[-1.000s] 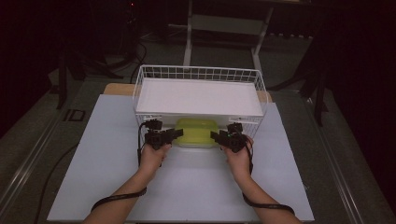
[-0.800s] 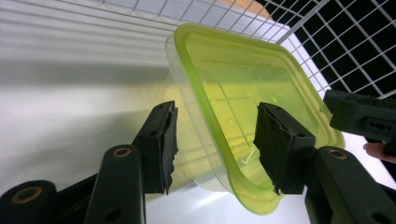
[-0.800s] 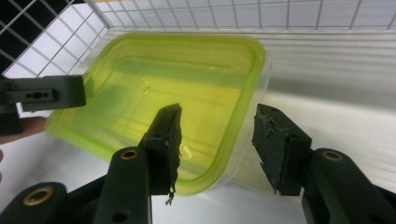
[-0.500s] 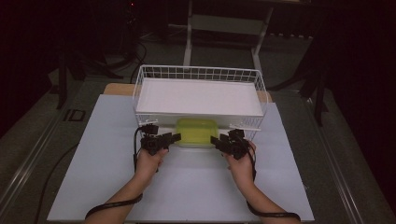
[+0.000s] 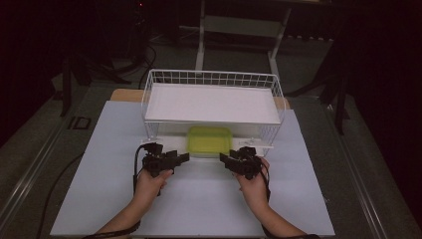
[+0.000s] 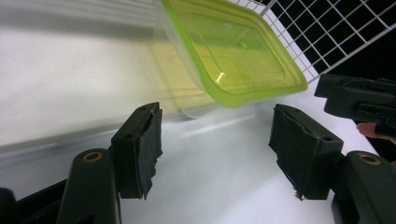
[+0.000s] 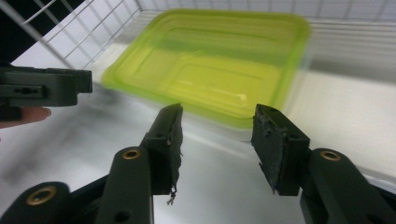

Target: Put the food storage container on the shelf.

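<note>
- The green-lidded container sat on the white table, partly tucked under the raised shelf of the wire basket.
- The left gripper and right gripper flanked its near edge, apart from it, jaws wide and empty.
- The step looked like release or approach; I cannot tell which.
- A grasp would call for closing on the lid's rim.

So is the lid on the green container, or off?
On. The green lid sits flat over the clear container, its rim seated all round; whether it is snapped tight cannot be told.
</note>
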Tool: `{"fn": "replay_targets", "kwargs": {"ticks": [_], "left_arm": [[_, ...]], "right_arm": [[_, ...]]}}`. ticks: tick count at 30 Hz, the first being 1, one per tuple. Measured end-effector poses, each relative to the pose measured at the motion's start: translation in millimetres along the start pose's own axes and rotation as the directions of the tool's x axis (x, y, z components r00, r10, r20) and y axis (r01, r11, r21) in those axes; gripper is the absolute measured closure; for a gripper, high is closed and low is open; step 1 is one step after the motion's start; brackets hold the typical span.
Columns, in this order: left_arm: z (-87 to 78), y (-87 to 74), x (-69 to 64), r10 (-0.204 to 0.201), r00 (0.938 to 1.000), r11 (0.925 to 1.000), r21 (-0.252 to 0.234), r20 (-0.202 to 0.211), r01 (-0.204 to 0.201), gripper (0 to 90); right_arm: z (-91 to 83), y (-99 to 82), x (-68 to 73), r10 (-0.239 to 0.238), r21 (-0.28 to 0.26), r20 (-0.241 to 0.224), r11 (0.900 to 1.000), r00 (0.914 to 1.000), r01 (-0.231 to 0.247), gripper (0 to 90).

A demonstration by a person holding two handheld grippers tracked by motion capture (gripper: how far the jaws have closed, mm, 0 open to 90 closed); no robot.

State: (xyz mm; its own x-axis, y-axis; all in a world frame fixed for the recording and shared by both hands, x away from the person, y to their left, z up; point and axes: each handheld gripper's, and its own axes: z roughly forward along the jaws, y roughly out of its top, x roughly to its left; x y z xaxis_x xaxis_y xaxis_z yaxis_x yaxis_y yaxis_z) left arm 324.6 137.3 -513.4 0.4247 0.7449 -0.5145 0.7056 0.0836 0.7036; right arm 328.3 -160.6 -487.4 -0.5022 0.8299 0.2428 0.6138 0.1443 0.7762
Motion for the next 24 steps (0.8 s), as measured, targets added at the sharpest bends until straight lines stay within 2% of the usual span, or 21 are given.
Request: {"fn": "replay_targets", "kwargs": {"ticks": [2,4,5,6,8,12,14,17,19,22,24], "left_arm": [[-4.9,-1.9,-3.1,0.027,0.9995,0.9996,0.004,-0.015,-0.027,34.5],[-8.5,-4.0,-4.9,0.042,0.9986,0.9990,-0.013,-0.033,-0.043,28.7],[-9.5,-5.0,-6.6,0.063,0.9952,0.9978,-0.013,-0.074,-0.064,28.2],[-10.0,-6.1,-8.7,0.077,0.9889,0.9967,-0.013,-0.127,-0.080,28.2],[-11.8,-9.0,-10.3,0.110,0.9790,0.9936,-0.007,-0.171,-0.113,28.2],[-22.6,-14.3,-8.3,0.101,0.9889,0.9947,-0.004,-0.109,-0.102,28.1],[-27.4,-18.1,-8.9,0.123,0.9884,0.9924,0.003,-0.089,-0.123,28.1],[-33.7,-25.5,-11.0,0.188,0.9815,0.9821,0.012,-0.037,-0.188,28.1],[-36.2,-28.8,-13.0,0.224,0.9742,0.9745,0.020,-0.030,-0.223,28.1],[-39.1,-32.3,-16.0,0.271,0.9623,0.9624,0.022,-0.019,-0.271,26.9],[-40.4,-34.3,-17.8,0.289,0.9571,0.9572,0.011,-0.017,-0.289,25.2]], "right_arm": [[1.0,-0.8,4.9,-0.009,0.008,-0.007,0.9999,0.9999,0.009,55.5],[2.3,-1.7,8.5,-0.017,0.012,-0.012,0.9998,0.9998,0.017,56.7],[3.1,-2.1,9.8,-0.019,0.015,-0.016,0.9997,0.9997,0.019,57.3],[3.8,-2.5,10.9,-0.021,0.015,-0.016,0.9997,0.9997,0.021,59.1],[5.1,-3.2,12.5,-0.023,0.018,-0.016,0.9996,0.9996,0.024,59.6],[9.9,-4.6,13.6,-0.027,0.030,-0.017,0.9992,0.9995,0.028,62.1],[12.3,-5.0,14.4,-0.024,0.035,-0.015,0.9991,0.9996,0.025,63.9],[16.9,-5.9,16.7,-0.028,0.043,-0.014,0.9987,0.9995,0.029,65.2],[20.3,-6.9,18.6,-0.036,0.048,-0.007,0.9982,0.9993,0.037,66.7],[25.7,-7.7,20.1,-0.038,0.054,0.003,0.9978,0.9993,0.038,73.9],[29.8,-7.1,20.3,-0.039,0.066,0.001,0.9970,0.9992,0.039,79.6]]}}
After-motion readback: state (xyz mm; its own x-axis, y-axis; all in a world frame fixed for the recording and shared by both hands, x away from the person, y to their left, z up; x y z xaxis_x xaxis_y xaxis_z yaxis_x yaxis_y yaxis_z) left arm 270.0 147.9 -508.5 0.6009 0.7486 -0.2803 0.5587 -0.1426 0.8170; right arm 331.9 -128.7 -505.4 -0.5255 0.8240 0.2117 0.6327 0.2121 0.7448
